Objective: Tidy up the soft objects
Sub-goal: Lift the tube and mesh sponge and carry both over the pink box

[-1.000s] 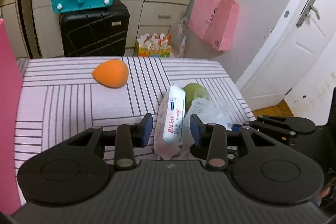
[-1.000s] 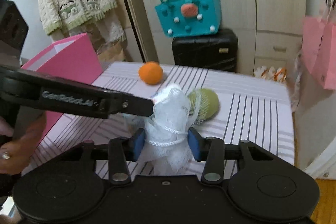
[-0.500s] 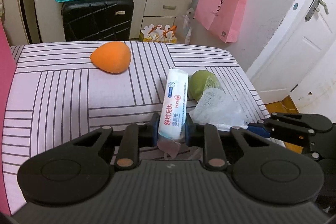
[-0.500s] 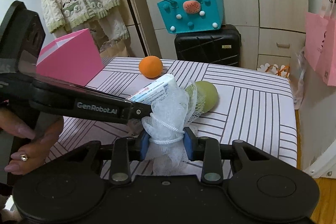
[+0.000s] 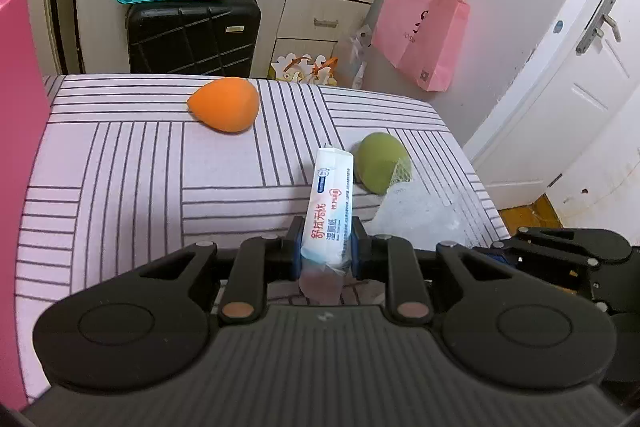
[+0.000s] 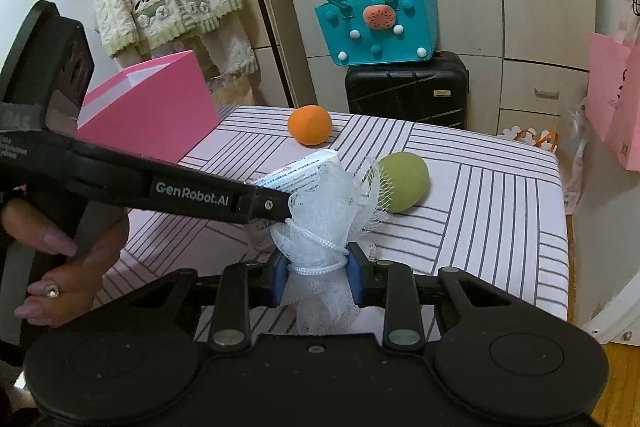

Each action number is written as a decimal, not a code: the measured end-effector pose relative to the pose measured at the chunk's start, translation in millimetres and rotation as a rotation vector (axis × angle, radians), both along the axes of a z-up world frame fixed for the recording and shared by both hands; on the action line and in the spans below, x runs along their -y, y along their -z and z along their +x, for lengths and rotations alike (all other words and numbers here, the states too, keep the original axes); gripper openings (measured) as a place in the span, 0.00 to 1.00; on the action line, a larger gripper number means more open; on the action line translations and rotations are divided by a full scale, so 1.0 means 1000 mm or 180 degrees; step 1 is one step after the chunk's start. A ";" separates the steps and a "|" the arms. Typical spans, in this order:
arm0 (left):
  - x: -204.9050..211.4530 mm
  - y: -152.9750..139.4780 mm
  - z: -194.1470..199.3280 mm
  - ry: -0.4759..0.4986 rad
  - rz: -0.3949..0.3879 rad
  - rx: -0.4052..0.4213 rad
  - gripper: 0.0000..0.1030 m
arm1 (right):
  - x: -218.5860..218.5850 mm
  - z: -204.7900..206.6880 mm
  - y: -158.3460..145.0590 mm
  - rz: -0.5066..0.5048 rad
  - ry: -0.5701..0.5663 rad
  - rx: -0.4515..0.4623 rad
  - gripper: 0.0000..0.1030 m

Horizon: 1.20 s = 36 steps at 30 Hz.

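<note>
Fingers of the left gripper (image 5: 326,247) pinch a pack of wet wipes (image 5: 330,205) by its lower end, the pack tilted up and away. The right gripper (image 6: 317,277) has its fingers closing, pads already pressed on a white mesh bath puff (image 6: 326,211) at its tied waist. Both things sit low over the striped worktop (image 5: 120,167). A green sponge egg (image 6: 402,181) lies just behind the puff, an orange sponge egg (image 5: 224,103) farther back, and a pink box (image 6: 152,107) stands at the worktop's left edge.
</note>
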<state>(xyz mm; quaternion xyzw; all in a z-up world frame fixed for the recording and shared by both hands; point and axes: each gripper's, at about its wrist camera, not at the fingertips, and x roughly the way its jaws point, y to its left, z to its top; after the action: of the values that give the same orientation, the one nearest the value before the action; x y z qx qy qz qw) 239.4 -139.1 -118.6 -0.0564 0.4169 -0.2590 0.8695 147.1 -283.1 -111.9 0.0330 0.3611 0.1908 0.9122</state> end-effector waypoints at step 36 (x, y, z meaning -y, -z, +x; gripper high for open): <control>-0.068 -0.036 -0.116 0.0185 0.0241 -0.0055 0.20 | -0.008 -0.067 -0.034 0.0124 -0.0186 -0.0384 0.35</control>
<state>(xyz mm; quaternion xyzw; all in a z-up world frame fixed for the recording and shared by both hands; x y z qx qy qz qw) 123.6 -71.4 -82.9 -0.0135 0.4353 -0.2677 0.8595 80.2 -275.6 -78.1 0.0516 0.4125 0.2220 0.8820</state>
